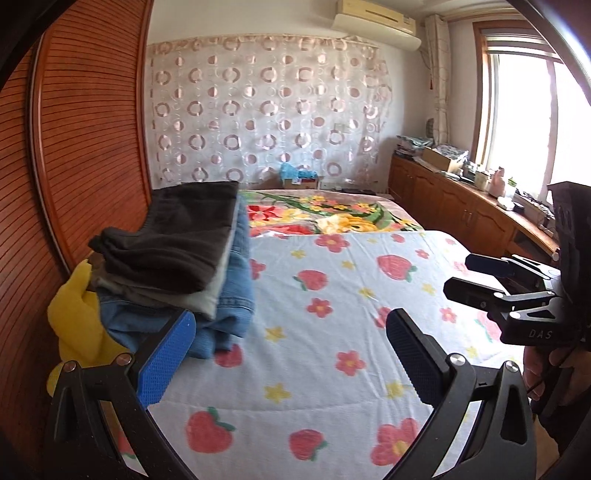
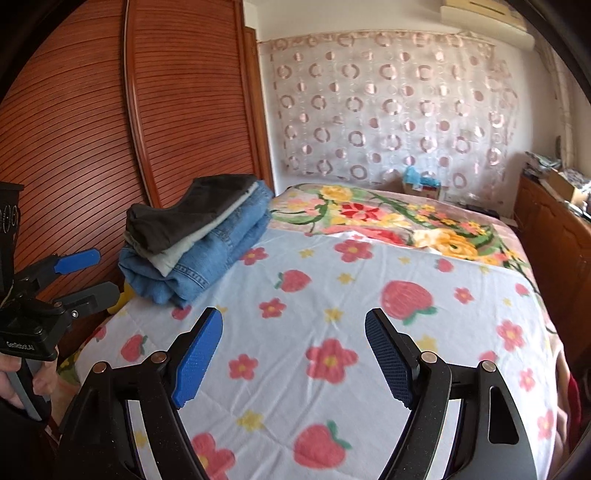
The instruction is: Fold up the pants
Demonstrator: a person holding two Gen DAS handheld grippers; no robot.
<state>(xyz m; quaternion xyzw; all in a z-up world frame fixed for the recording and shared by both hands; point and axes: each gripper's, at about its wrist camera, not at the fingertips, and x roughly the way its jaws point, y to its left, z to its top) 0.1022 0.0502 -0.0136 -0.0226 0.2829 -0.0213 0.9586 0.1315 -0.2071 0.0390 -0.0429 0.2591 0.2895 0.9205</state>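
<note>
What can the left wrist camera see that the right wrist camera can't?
Only the left wrist view shows the bright window and most of the air conditioner. Only the right wrist view shows the second wardrobe door. Both show the stack of folded pants on the strawberry sheet, with the open left hand-held gripper and open right hand-held gripper empty.

Denim & matt cloth pants (image 2: 195, 243), wood wardrobe (image 2: 92, 122), textured plastic fingers (image 2: 197, 358).
</note>
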